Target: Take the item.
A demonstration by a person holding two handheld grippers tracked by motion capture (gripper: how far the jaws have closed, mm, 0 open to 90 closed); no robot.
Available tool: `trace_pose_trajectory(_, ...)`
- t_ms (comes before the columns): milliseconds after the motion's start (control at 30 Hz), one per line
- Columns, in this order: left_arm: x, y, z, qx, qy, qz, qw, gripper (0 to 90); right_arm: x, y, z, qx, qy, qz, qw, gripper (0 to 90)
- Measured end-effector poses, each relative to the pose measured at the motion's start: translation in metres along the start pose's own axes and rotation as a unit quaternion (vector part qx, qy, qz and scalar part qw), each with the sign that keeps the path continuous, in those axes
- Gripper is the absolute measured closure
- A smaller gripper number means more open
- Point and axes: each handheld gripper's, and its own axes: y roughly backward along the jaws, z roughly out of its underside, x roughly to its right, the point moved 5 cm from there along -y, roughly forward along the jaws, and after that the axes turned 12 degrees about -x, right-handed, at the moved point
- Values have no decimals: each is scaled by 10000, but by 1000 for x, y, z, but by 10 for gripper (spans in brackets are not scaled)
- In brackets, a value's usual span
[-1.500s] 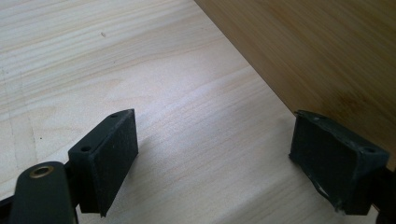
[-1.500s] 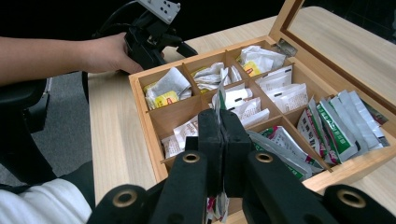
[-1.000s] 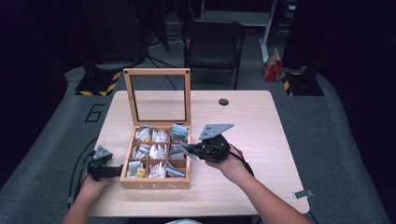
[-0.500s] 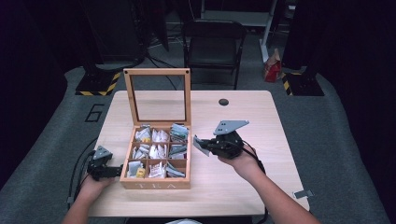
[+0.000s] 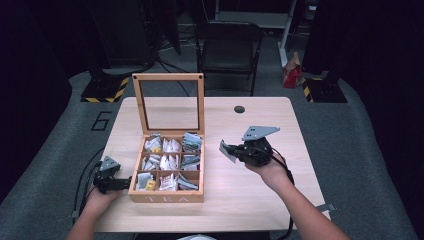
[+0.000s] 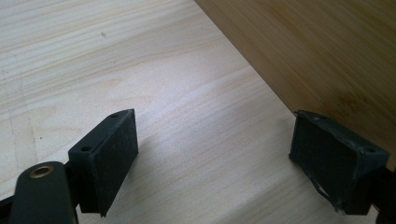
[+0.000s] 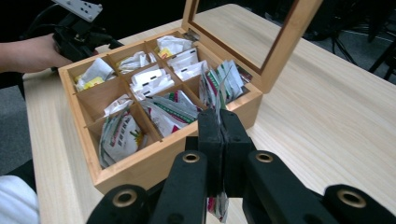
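Jaws of the right gripper are pressed together on a single tea packet, held edge-on so that it rises thin above the pads at the centre of the right gripper view. In the high view this gripper sits right of centre, over bare table beside the tea box. A second ago it was at the box's right edge; it has since drawn away to the right with the packet clear of the compartments. That suggests the packet has been lifted out and is on its way to being set down on the open table.

At lower left of the high view, the left gripper rests against the box's left side. In the left gripper view its jaws stand wide apart with nothing between them, one pad close against the wooden wall.

The box's glass-paned lid stands upright at the back, and its six compartments hold more packets. A small dark round disc lies near the table's far edge, and a folding chair stands beyond. Nothing blocks the table surface to the right of the box.
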Motion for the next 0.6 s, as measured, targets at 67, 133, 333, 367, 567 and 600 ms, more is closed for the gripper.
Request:
trace_pose_trajectory(67, 0, 0, 0, 1, 5, -5, 10000, 148, 3, 1, 2, -2, -55, 46, 10000, 889)
trace_pose_trajectory(133, 0, 0, 0, 2, 4, 1, 10000, 148, 5, 2, 3, -5, -45, 79, 10000, 889)
trace_pose_trajectory(333, 0, 0, 0, 3, 15, 8, 10000, 148, 15, 3, 10, -31, -120, 217, 9997, 889)
trace_pose_trajectory(367, 0, 0, 0, -2, -4, -11, 10000, 148, 18, 3, 13, -39, -160, 263, 9995, 889)
trace_pose_trajectory(567, 0, 0, 0, 3, 12, 6, 10000, 148, 23, 2, 20, -81, -175, 362, 9992, 888)
trace_pose_trajectory(600, 0, 0, 0, 3, 9, 5, 10000, 148, 25, 2, 23, -99, -205, 403, 9989, 887)
